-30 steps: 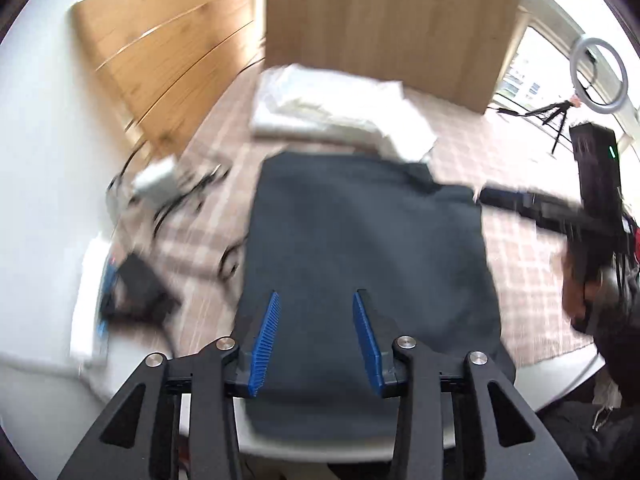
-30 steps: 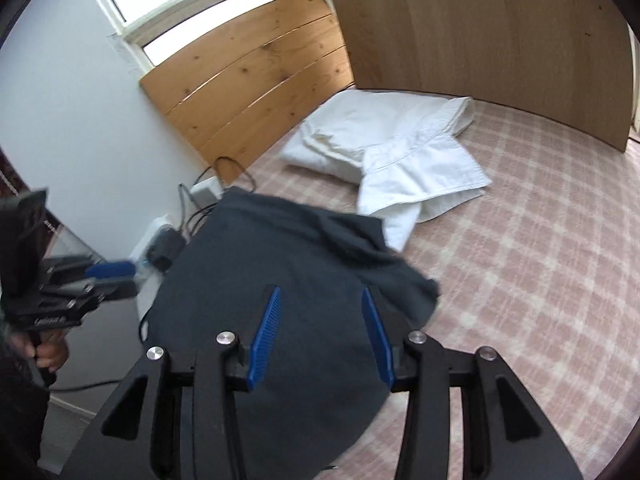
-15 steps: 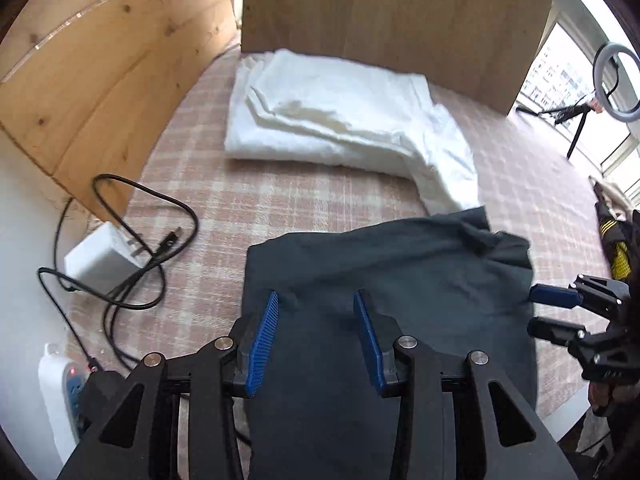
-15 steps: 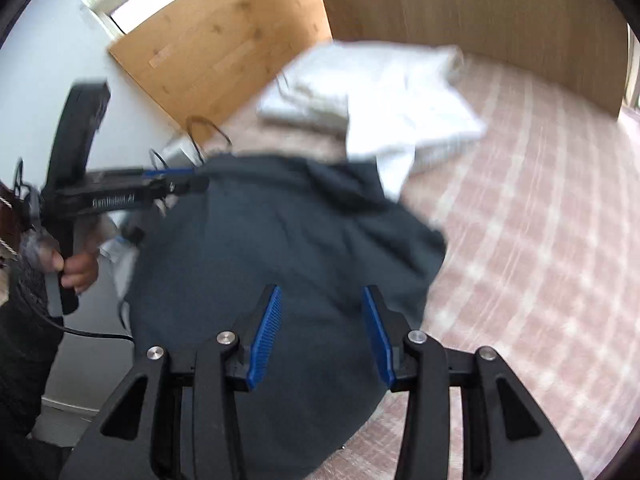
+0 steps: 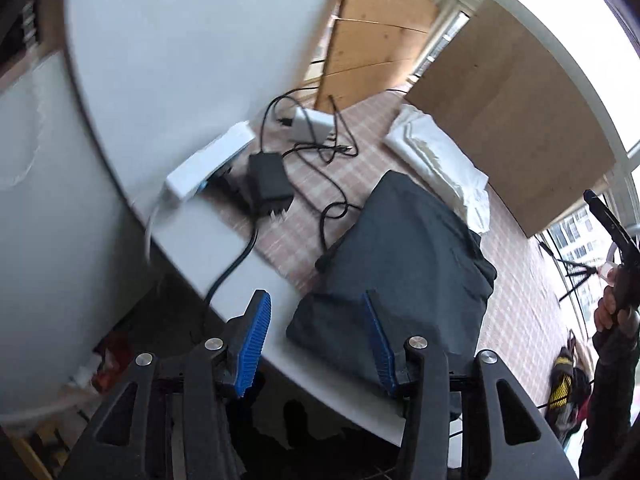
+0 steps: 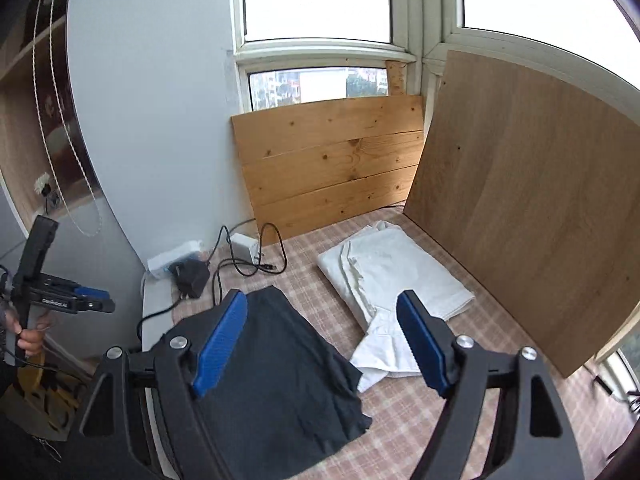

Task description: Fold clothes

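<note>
Dark garment (image 6: 280, 372) lies folded flat on tabletop (image 5: 240, 248), beside white folded cloth (image 6: 392, 276). Left claw (image 5: 316, 336), right claw (image 6: 320, 344) both empty, jaws just opening wider, apparently fold finished.

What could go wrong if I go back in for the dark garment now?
Two risks. The dark garment lies with one edge at the table's near rim, so a pull toward you could drag it off. Black cables run right beside its far corner; fingers reaching there might snag one. Both grippers are open and hold nothing.
</note>
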A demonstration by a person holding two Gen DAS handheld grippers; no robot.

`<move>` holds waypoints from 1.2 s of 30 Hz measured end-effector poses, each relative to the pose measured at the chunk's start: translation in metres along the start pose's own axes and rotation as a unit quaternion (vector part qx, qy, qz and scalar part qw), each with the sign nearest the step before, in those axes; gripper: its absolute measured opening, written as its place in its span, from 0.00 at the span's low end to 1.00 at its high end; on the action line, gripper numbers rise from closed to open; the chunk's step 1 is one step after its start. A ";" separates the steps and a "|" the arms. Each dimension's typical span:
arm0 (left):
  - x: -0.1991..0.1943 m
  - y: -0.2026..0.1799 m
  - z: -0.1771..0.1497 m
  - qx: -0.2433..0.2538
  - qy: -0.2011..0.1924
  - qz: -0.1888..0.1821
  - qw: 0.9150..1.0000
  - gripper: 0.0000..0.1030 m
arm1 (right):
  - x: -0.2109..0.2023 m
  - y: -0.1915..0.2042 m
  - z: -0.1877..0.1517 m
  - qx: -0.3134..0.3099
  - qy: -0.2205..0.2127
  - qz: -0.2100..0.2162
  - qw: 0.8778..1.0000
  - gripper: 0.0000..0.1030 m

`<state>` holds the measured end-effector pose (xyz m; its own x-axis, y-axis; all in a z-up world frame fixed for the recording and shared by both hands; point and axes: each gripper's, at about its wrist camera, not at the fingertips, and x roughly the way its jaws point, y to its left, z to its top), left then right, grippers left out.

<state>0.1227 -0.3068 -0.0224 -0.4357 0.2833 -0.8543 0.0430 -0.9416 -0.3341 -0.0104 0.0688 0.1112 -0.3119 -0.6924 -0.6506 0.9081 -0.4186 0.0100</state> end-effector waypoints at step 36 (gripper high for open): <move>0.141 -0.078 -0.065 -0.232 0.066 0.008 0.970 0.64 | 0.258 0.034 -0.097 -0.304 0.252 0.280 0.875 1.00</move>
<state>0.1163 -0.1820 -0.1427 -0.3134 0.3193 -0.8943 0.4628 -0.7710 -0.4374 -0.0326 -0.0672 -0.1305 0.2533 -0.2777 -0.9267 0.9074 0.4004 0.1280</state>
